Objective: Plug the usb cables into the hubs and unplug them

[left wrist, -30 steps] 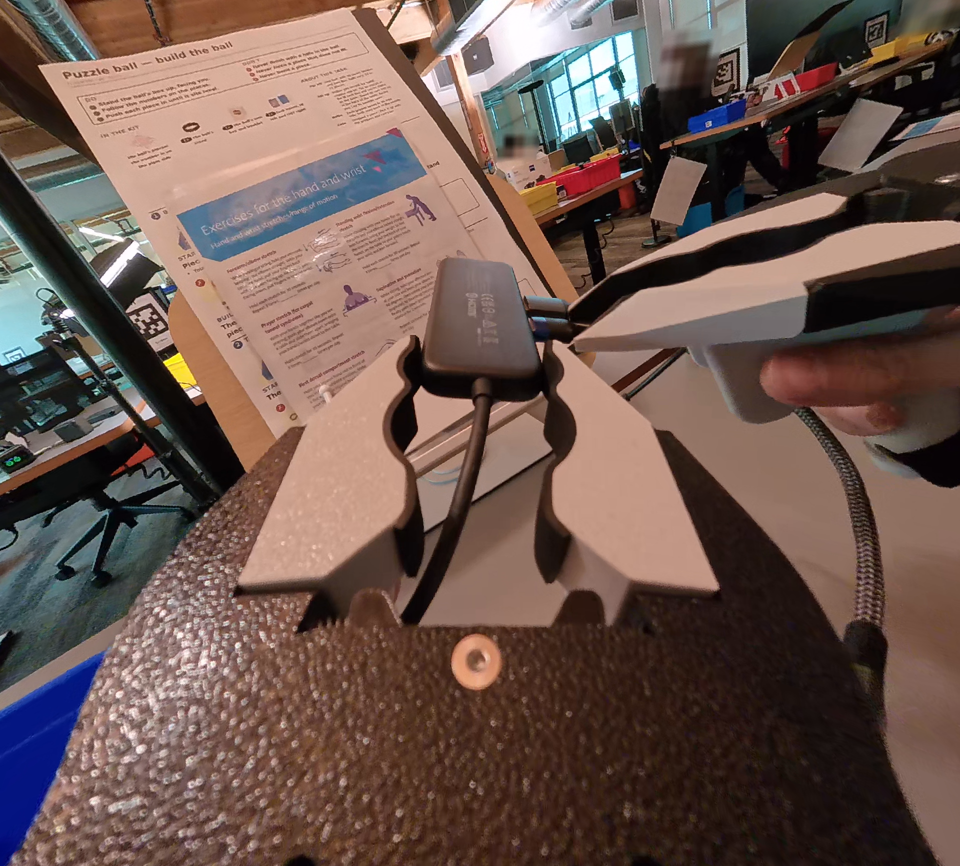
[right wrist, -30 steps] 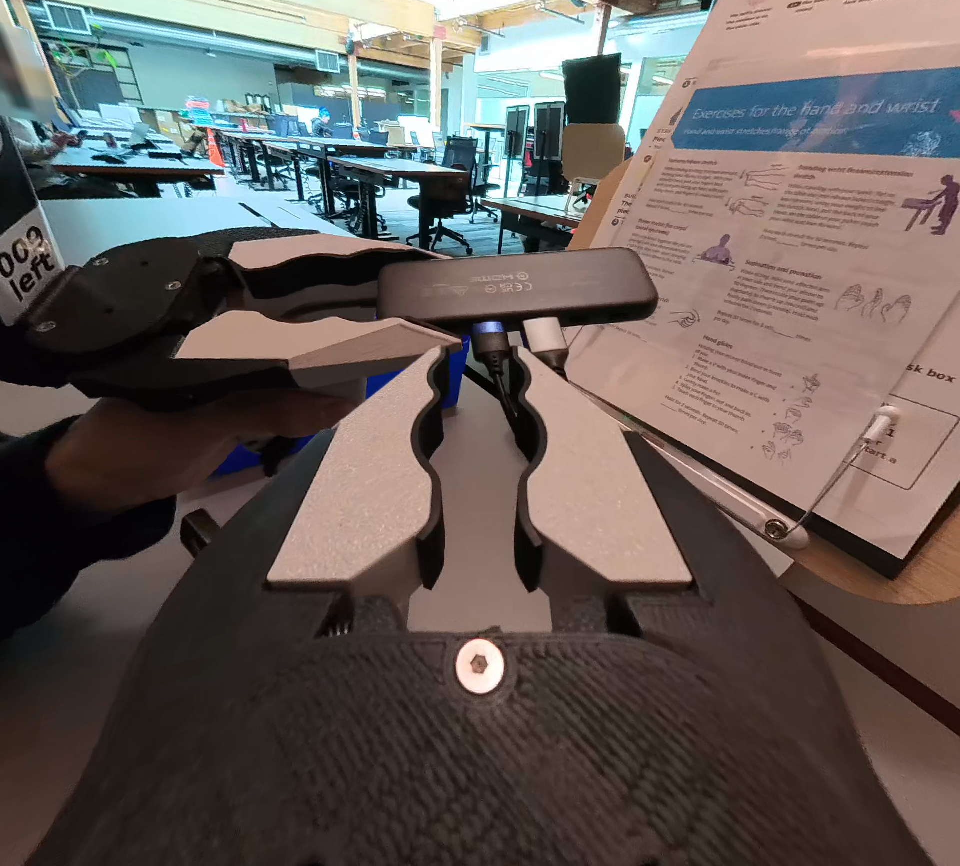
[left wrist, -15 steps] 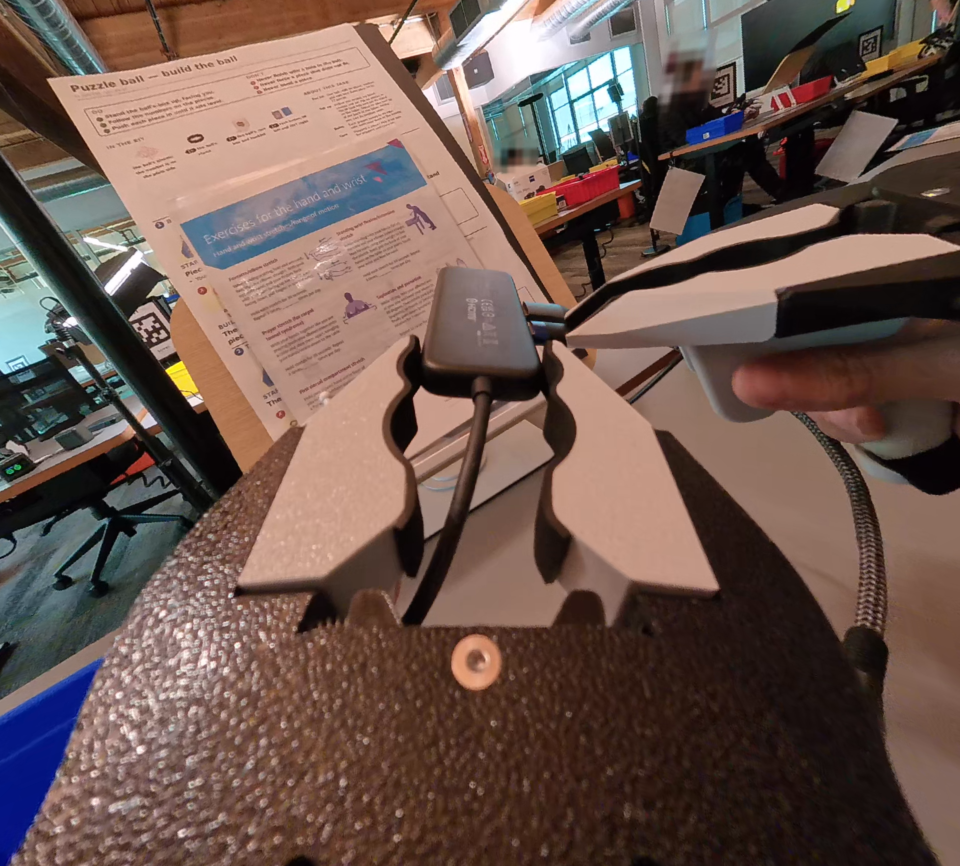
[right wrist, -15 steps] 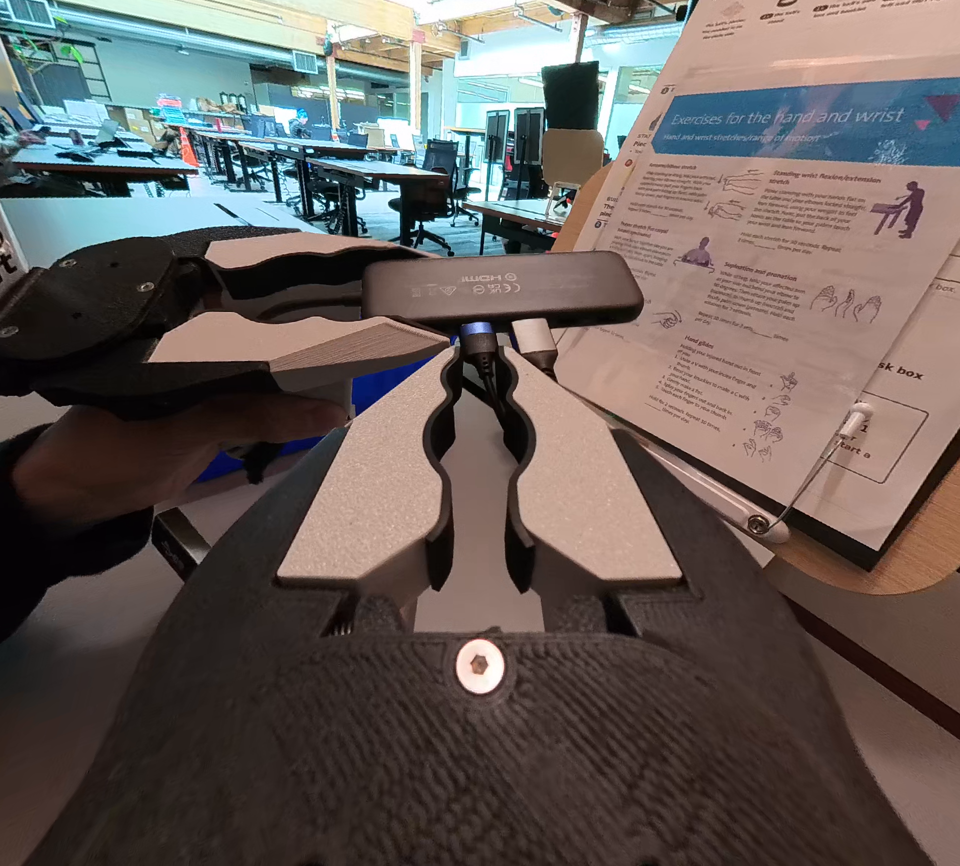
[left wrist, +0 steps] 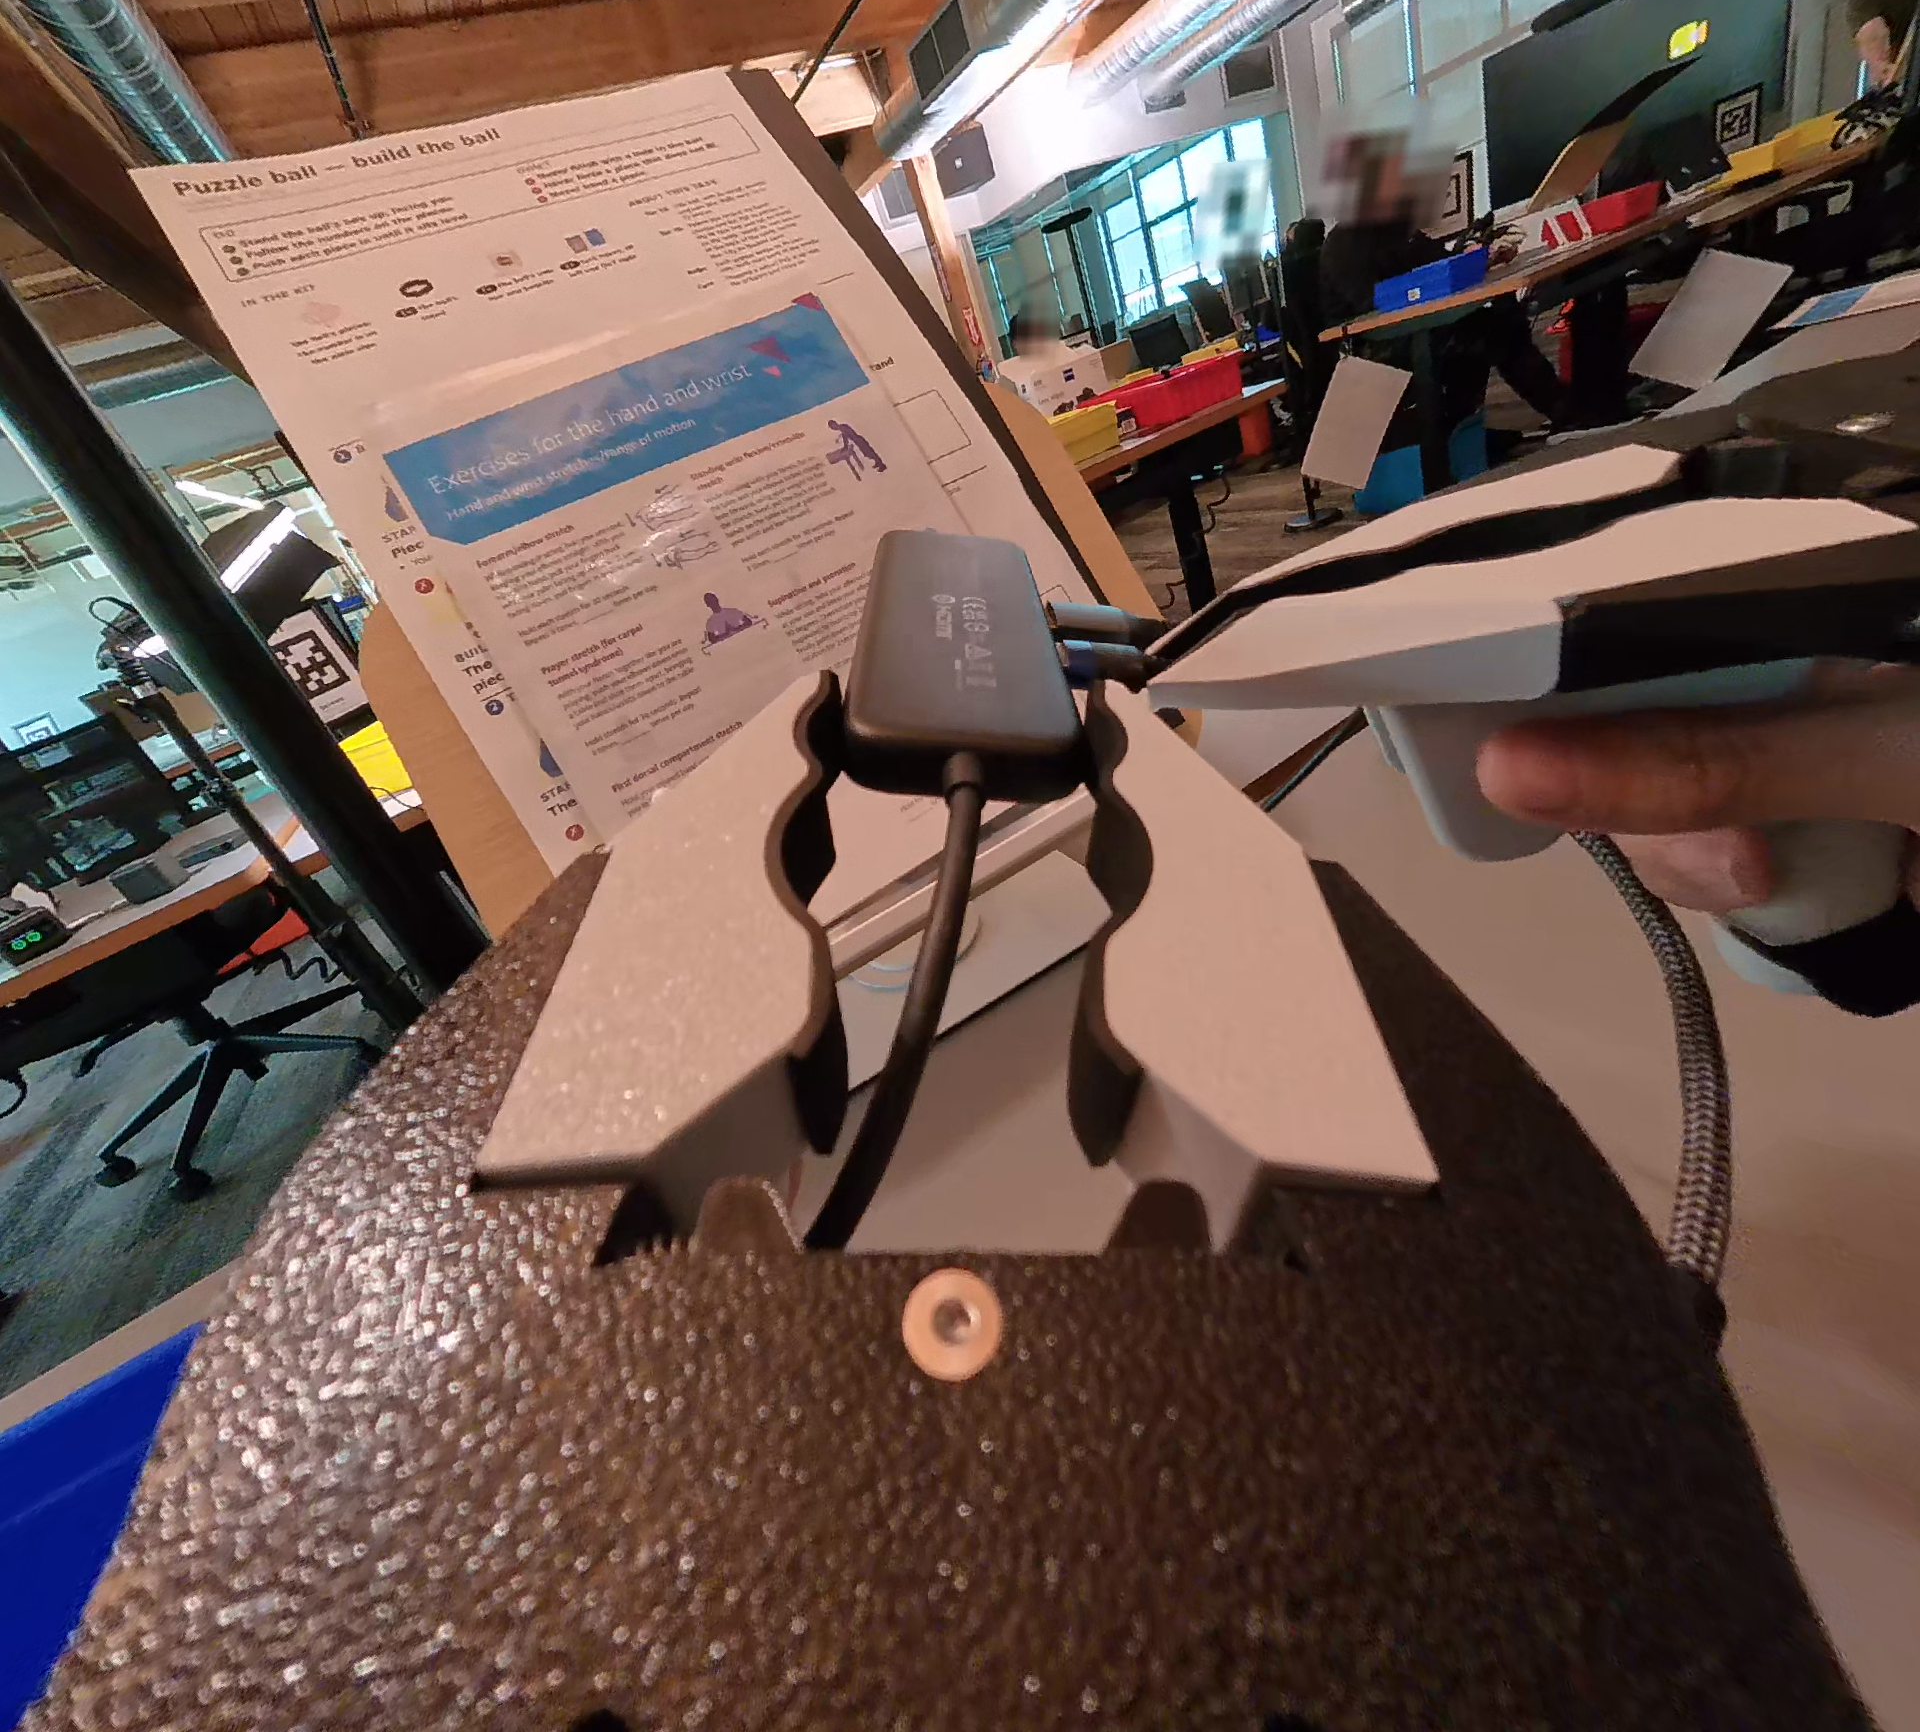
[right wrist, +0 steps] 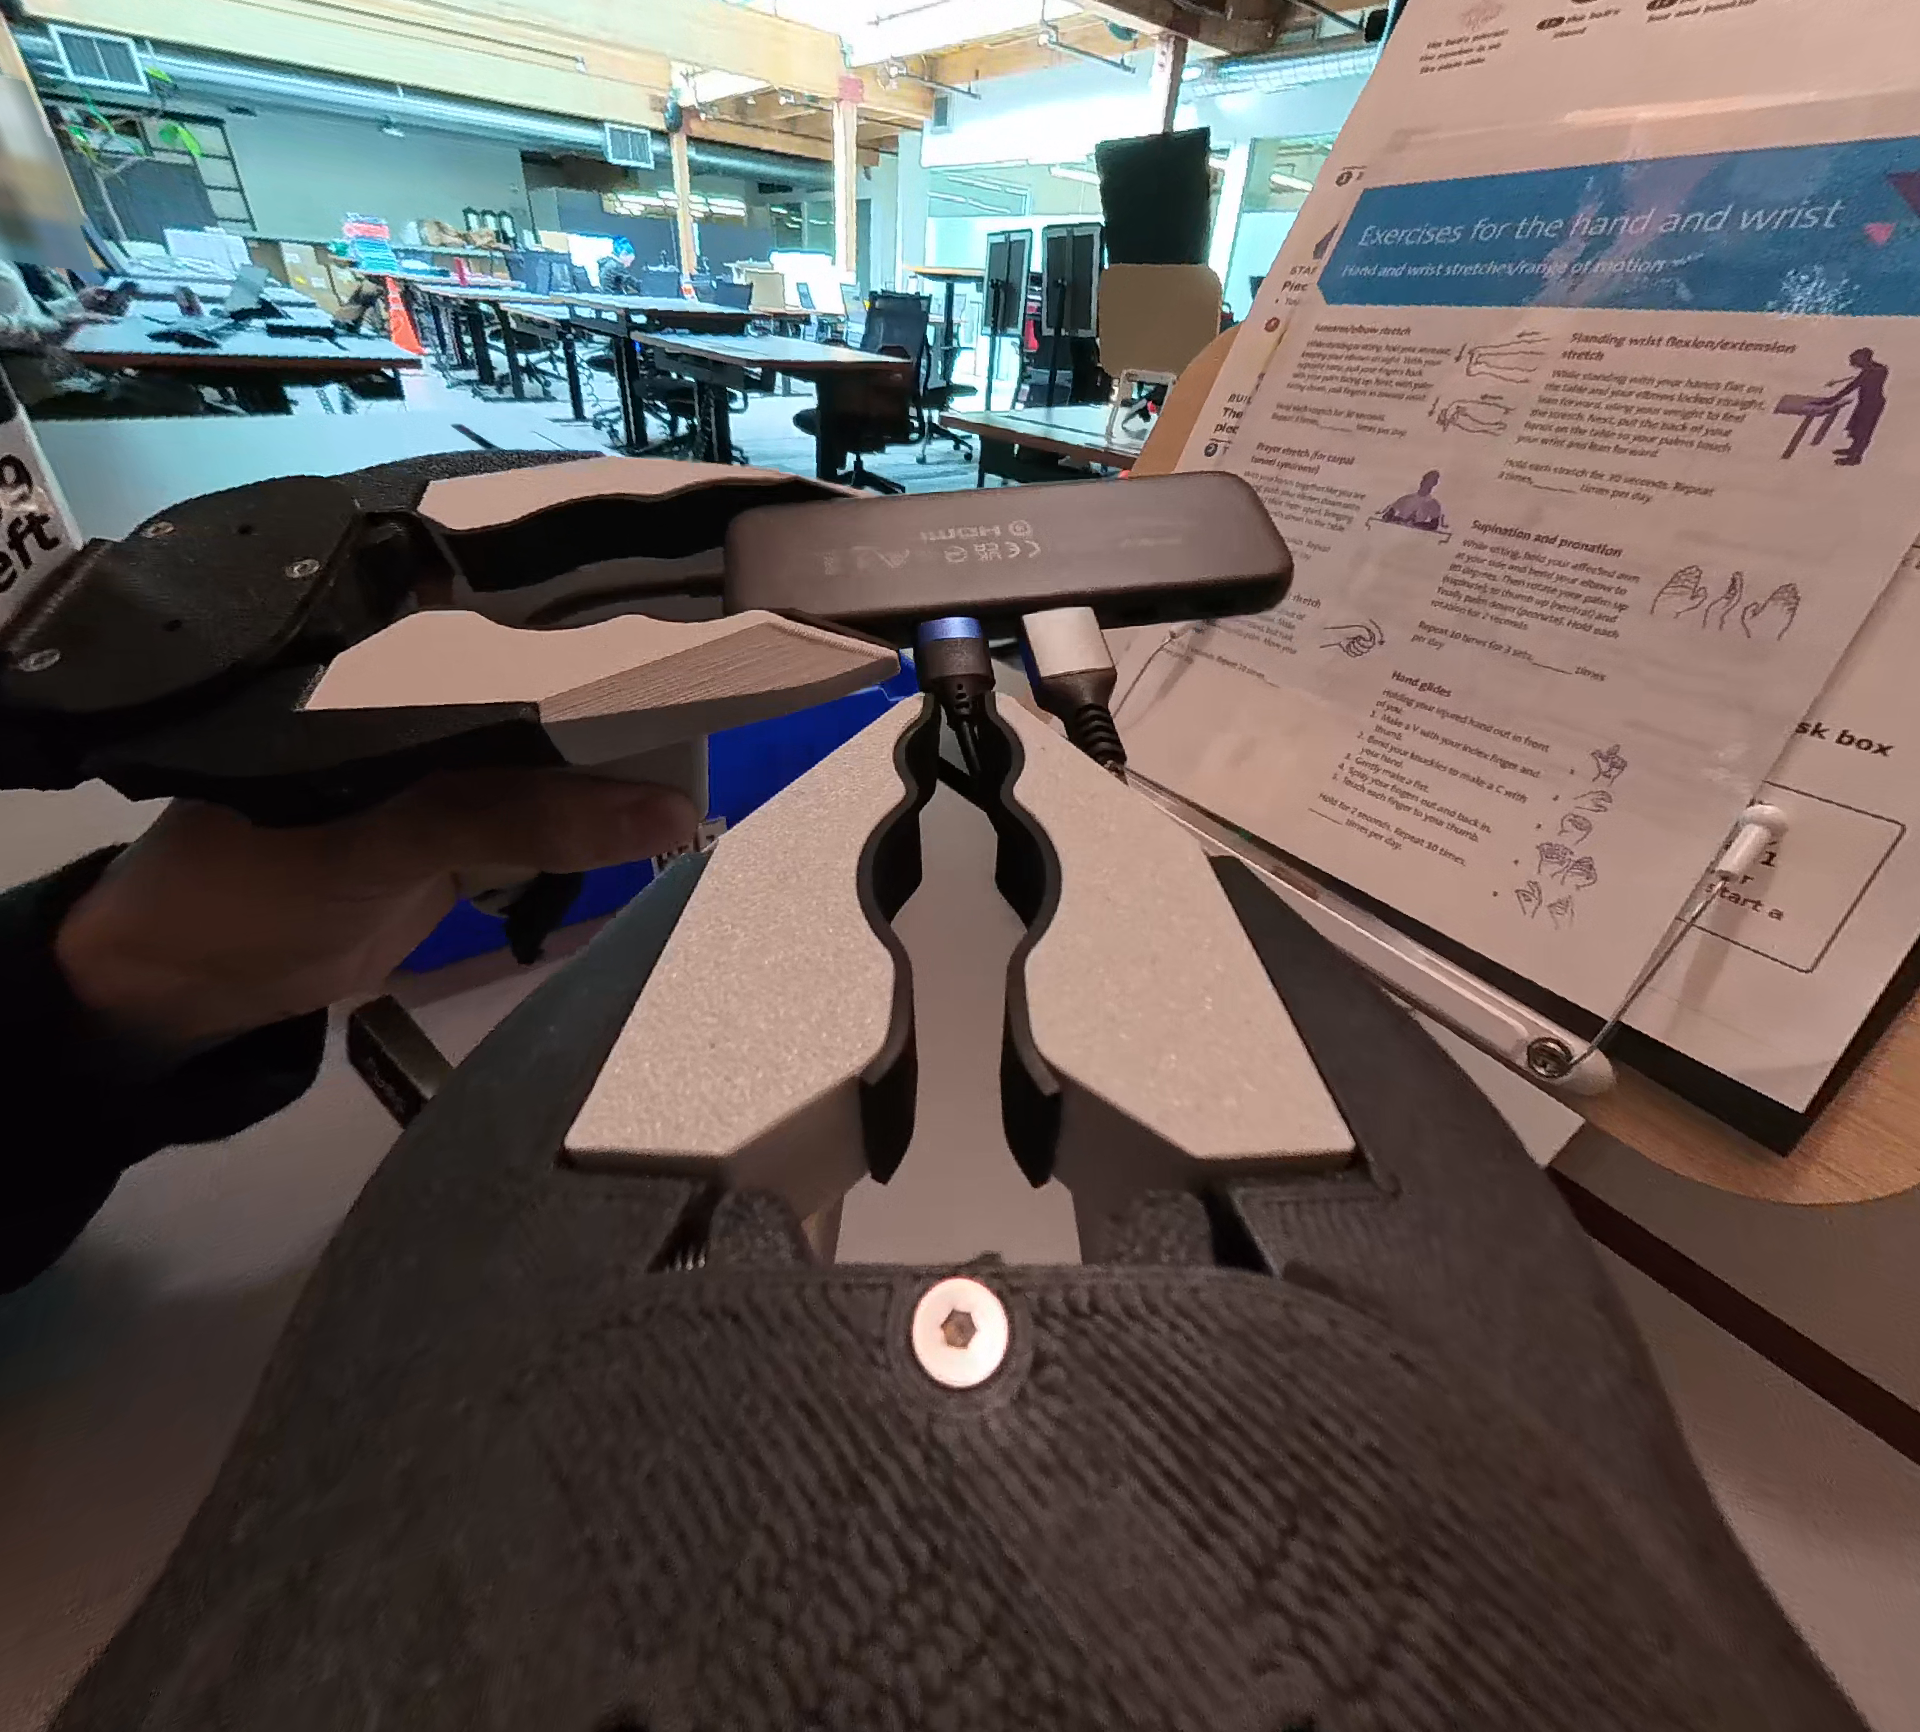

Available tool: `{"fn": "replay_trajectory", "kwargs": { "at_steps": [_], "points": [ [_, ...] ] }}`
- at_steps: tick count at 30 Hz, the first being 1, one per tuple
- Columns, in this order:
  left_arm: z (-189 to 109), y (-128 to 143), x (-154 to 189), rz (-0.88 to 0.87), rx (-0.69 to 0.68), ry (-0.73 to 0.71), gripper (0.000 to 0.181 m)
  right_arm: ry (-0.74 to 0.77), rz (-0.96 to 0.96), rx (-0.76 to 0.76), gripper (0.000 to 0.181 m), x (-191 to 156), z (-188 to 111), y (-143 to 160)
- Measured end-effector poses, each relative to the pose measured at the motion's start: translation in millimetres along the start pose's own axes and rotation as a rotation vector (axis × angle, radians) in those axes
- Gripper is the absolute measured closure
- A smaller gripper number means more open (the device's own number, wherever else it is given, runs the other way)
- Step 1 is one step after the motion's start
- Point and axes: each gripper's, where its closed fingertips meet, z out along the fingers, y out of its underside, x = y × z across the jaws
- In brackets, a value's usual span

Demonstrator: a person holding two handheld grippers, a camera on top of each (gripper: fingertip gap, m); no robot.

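Two plugs sit in one hub, and both claws are on the job at once, so a fair bit can slip from here.

Over on the left, the left gripper (right wrist: 821,581) is clamped across the near end of the dark hub (right wrist: 1008,555), which it holds up off the table. Only that end is pinched. The rest sticks out free, so I reckon any sideways tug would lever the hub round in the fingers or twist it loose. The hub's own black lead (left wrist: 935,934) trails back between those fingers and could snag.

In the middle, the right gripper (right wrist: 961,716) is closed narrow on the blue-collared plug (right wrist: 951,643), though it looks to have the boot and cord just behind the metal shell rather than the shell itself. A pull from there may slide along the cord, or strain it, before the plug lets go.

Just to its right sits the white plug (right wrist: 1065,643), nearly touching the right-hand finger. A crooked pull could knock it.

Further right stands the sheet of paper (right wrist: 1558,539) on its board, near enough for a jerked elbow to catch.
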Motion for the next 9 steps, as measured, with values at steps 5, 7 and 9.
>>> {"fn": "replay_trajectory", "kwargs": {
  "at_steps": [5, 7, 9],
  "points": [
    [-0.4, -0.5, -0.7, -0.008, -0.001, 0.001, 0.136, -0.019, -0.004, 0.017, 0.175, -1.6, 0.0, -1.1],
    [-0.1, 0.3, -0.8, -0.009, -0.003, -0.001, 0.136, -0.029, -0.004, 0.009, 0.172, -3.3, 0.4, -0.1],
    [0.0, 0.8, -1.4, -0.023, -0.002, -0.001, 0.136, -0.006, -0.020, 0.006, 0.177, -0.6, 0.8, 0.0]
  ]
}}
